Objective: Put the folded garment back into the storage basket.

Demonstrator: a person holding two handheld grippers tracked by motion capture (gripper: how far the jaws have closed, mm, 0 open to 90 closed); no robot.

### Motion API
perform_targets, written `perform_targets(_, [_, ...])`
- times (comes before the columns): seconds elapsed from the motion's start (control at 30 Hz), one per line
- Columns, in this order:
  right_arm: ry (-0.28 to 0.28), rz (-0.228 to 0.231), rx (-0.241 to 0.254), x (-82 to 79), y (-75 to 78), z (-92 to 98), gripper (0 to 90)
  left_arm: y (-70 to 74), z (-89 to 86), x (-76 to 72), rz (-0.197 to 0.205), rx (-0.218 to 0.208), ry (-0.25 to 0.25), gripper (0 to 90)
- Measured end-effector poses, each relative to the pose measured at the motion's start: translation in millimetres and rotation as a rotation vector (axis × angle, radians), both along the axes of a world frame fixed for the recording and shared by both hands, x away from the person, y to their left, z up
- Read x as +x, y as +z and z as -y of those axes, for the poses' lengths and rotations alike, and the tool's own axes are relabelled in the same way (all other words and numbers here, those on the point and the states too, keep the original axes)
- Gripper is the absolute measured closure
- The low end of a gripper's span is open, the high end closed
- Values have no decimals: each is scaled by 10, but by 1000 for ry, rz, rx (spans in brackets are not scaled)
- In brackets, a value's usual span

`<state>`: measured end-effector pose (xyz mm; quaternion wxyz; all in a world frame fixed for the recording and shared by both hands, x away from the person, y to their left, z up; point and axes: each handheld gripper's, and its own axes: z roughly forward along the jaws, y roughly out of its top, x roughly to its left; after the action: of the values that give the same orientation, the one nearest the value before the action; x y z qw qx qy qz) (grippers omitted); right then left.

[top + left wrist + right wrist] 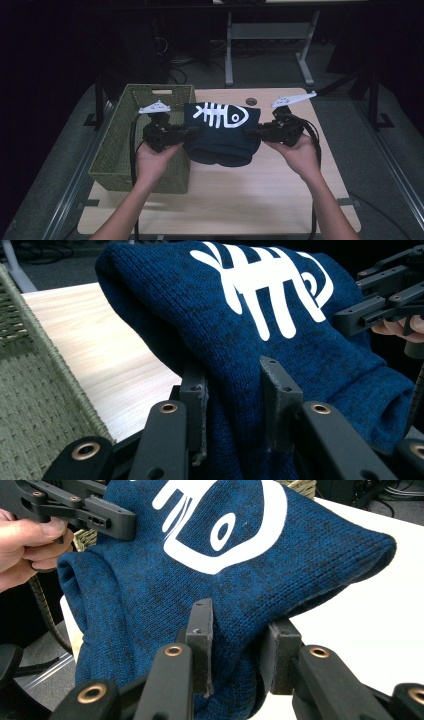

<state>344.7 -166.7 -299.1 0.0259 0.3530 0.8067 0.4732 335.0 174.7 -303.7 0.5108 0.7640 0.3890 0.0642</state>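
Both grippers are clamped on the blue fish-bone sweater [222, 132]: left gripper [189, 132] pinches its left edge, right gripper [251, 133] its right, holding it above the bench [225, 195] beside the wicker basket [115, 150].
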Motion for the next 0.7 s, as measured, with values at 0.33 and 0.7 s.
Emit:
perform_targets(0.33, [11,-4,-5,44,-4,-108,697,7,-98,-2,-4,4,12,678])
perform_targets(0.7, [28,-7,-9,87,49,-240,698,25,-234,-6,0,-1,23,678])
